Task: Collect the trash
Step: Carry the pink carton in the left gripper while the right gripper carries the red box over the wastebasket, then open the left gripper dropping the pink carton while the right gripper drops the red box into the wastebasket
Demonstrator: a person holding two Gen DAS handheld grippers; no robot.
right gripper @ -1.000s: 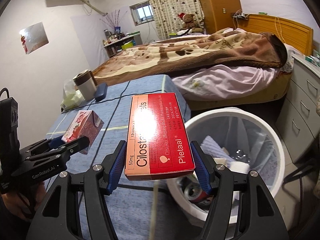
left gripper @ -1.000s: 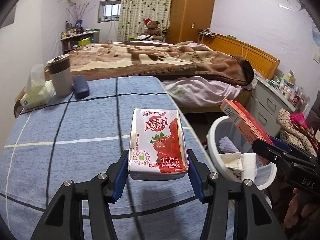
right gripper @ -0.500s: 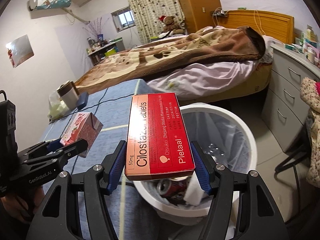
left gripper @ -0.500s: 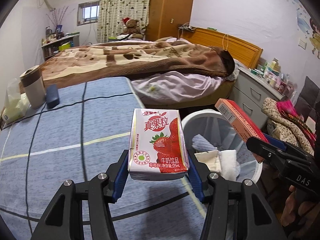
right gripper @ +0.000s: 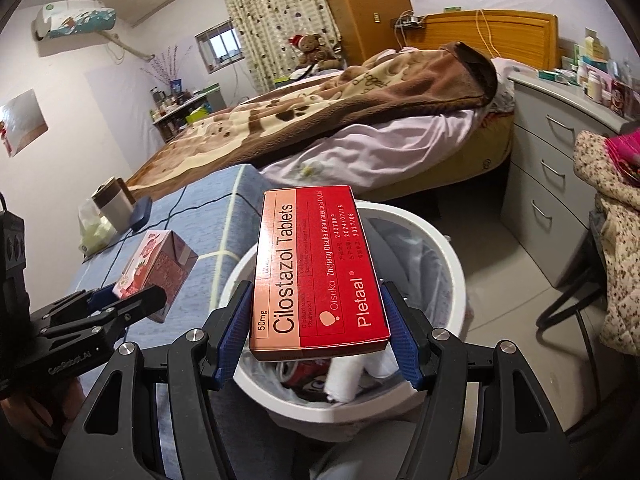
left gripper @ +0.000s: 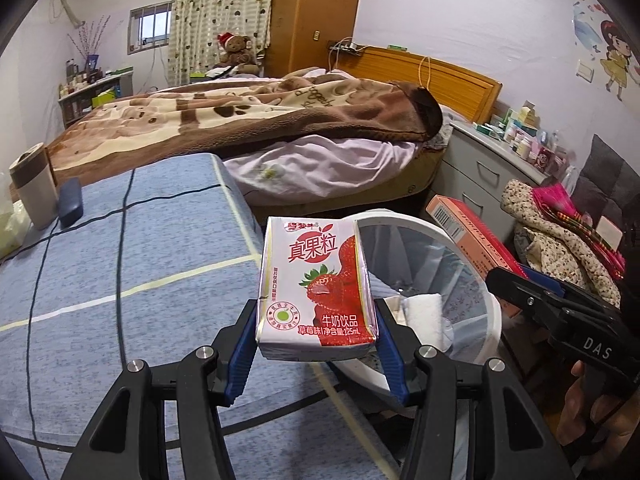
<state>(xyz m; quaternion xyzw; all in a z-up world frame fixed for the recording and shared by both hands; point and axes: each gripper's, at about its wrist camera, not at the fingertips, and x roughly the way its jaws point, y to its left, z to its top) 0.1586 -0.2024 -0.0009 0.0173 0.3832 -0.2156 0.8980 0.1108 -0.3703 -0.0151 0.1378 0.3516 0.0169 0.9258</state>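
My left gripper [left gripper: 316, 340] is shut on a strawberry milk carton [left gripper: 316, 288], held at the table's right edge beside the white trash bin [left gripper: 472, 248]. The carton [right gripper: 156, 272] and left gripper [right gripper: 120, 304] also show in the right wrist view. My right gripper [right gripper: 318, 336] is shut on a red Cilostazol tablet box [right gripper: 318, 272], held over the bin's [right gripper: 448, 260] opening. The box [left gripper: 468, 236] and right gripper [left gripper: 532, 288] show at the bin's far side in the left wrist view. The bin holds tissues and a can.
A blue checked tablecloth [left gripper: 120, 264] covers the table, with a cup [left gripper: 32, 188], a dark case [left gripper: 70, 200] and a tissue pack [right gripper: 94, 228] at its far left. A bed [left gripper: 260, 120] lies behind. A grey drawer unit [right gripper: 560, 176] and clothes [left gripper: 560, 240] stand right.
Both grippers moved right toward the bin with their loads. The tablet box is now over the bin's opening and the carton is at the table's edge next to the bin.
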